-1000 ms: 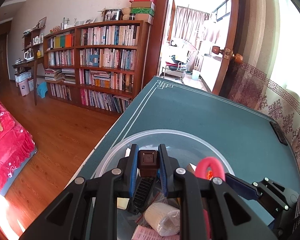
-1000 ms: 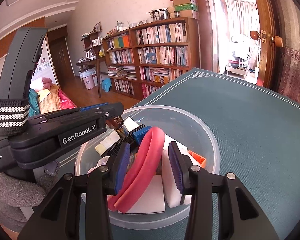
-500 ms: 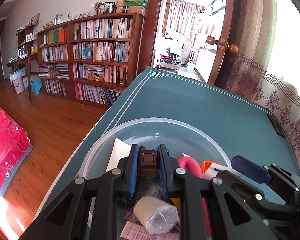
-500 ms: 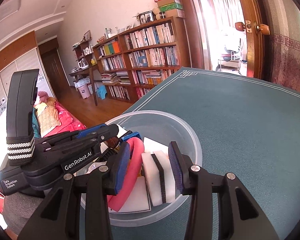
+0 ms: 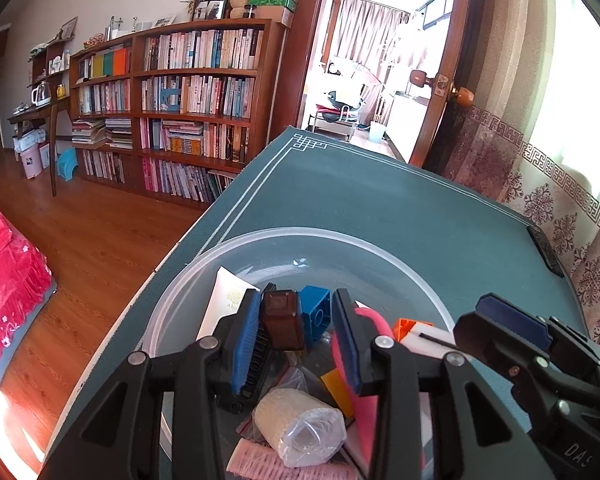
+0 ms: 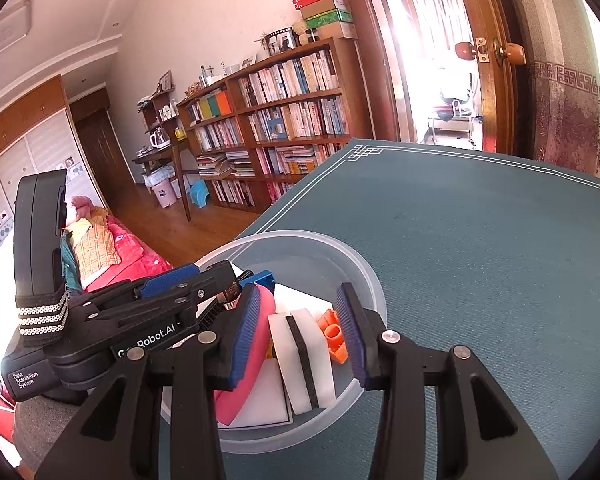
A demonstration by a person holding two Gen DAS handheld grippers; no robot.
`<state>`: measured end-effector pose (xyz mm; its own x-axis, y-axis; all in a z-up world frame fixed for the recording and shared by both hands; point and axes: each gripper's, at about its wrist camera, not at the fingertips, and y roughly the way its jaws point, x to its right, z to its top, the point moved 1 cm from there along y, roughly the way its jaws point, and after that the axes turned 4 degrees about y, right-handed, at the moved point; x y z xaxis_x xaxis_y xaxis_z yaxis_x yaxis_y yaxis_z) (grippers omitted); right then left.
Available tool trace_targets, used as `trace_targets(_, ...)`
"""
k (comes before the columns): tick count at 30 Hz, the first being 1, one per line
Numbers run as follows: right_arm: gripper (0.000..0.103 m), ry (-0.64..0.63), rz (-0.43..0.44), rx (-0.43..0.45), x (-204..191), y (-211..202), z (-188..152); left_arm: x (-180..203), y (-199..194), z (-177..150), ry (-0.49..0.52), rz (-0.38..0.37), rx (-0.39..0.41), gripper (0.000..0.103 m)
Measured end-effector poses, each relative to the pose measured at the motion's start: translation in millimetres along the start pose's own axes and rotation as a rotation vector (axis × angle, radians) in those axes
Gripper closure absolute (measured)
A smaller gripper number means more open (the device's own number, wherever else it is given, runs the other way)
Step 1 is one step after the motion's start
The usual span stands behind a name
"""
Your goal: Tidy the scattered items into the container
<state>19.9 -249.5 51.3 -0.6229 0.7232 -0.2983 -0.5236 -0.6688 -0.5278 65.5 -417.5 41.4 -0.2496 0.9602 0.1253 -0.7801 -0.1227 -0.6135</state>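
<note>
A: Left gripper (image 5: 296, 330), jaw state?
B: Spread wide over the bowl (image 5: 236, 248). A brown-handled brush (image 5: 282, 320) lies in the gap, near the left pad; the right pad is clearly apart from it. I cannot tell whether the left pad touches the brush.
A: Right gripper (image 6: 300, 334)?
B: Also spread, closed on nothing. Between its pads sit a white sponge with a black stripe (image 6: 304, 356) and an orange block (image 6: 334, 338). The pink foam ring (image 6: 256, 344) lies against the left pad.
A: Where is the container?
B: The clear, round plastic bowl stands on the green table mat (image 5: 380, 208), near the mat's left edge. Both grippers hang over it.
A: Contents?
B: A blue block (image 5: 314, 312), a white tube (image 5: 226, 300), a roll in clear wrap (image 5: 296, 424), a yellow piece (image 5: 336, 388), and a pink hair roller (image 5: 268, 466) at the bottom edge of the left wrist view. All lie piled together inside the rim.
</note>
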Motion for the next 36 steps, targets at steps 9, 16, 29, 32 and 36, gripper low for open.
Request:
trace_targets(9,0.056,0.017,0.013,-0.014,2,-2,1,2,-12,0,0.014,0.013,0.024,0.036)
trace_targets(16,0.034,0.055,-0.002,-0.025,6,-3,2,0,-31,3,0.018,0.093,0.092,0.023)
trace_targets(29,0.019,-0.110,-0.174,0.160,-26,-42,10,-4,-83,7,0.019,0.250,0.275,0.021)
trace_targets(32,0.017,-0.157,-0.254,0.153,-34,-43,9,-8,-88,7,0.009,0.266,0.288,0.021)
trace_targets(36,0.017,-0.131,-0.203,0.049,-29,-31,3,-12,-92,4,0.008,0.285,0.279,0.020)
